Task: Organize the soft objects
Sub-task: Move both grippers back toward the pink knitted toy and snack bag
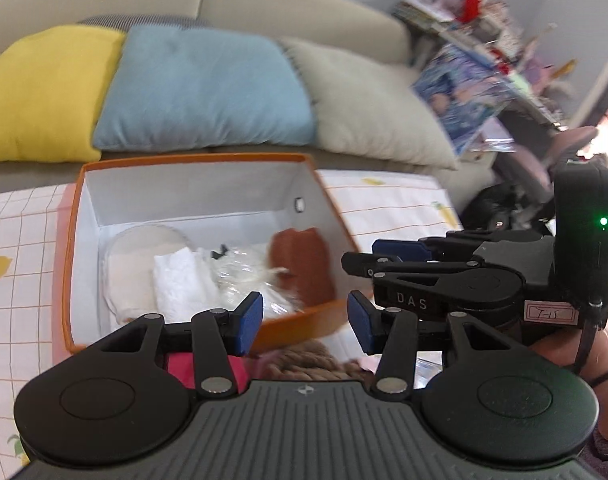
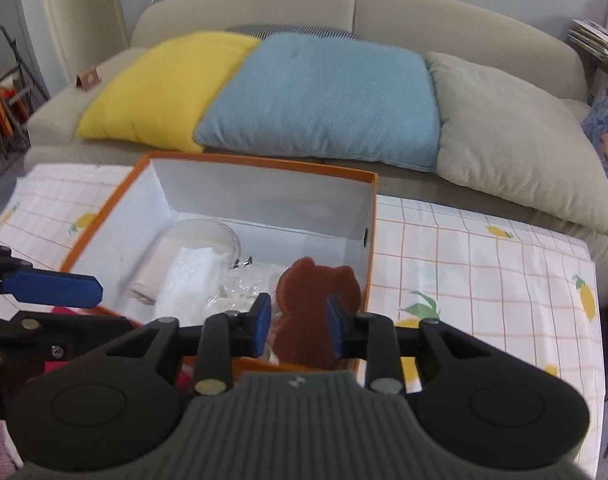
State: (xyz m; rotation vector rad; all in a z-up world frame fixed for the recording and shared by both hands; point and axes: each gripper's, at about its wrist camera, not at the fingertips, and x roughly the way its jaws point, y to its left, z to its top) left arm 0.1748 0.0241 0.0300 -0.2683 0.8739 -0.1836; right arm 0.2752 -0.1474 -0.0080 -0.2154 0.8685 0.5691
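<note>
An orange box (image 1: 192, 158) (image 2: 264, 160) with white inside walls stands on the checked tablecloth. In it lie a brown bear-shaped sponge (image 1: 302, 264) (image 2: 316, 292) leaning at the right wall, a white cloth (image 1: 180, 280) (image 2: 188, 276), a clear plastic bag (image 1: 244, 276) and a round clear-lidded item (image 1: 144, 248). My left gripper (image 1: 304, 326) is open over the box's near edge with nothing between its pads. My right gripper (image 2: 298, 326) (image 1: 368, 258) is open near the box's right corner; the sponge shows in the gap beyond its pads, untouched. Coiled brown rope (image 1: 304, 360) and something pink (image 1: 184, 364) lie under the left gripper.
A beige sofa behind the table carries a yellow cushion (image 2: 160, 92), a blue cushion (image 2: 324, 96) and a grey cushion (image 2: 516, 132). Cluttered shelves (image 1: 484, 40) stand at the right. The tablecloth (image 2: 484, 272) spreads right of the box.
</note>
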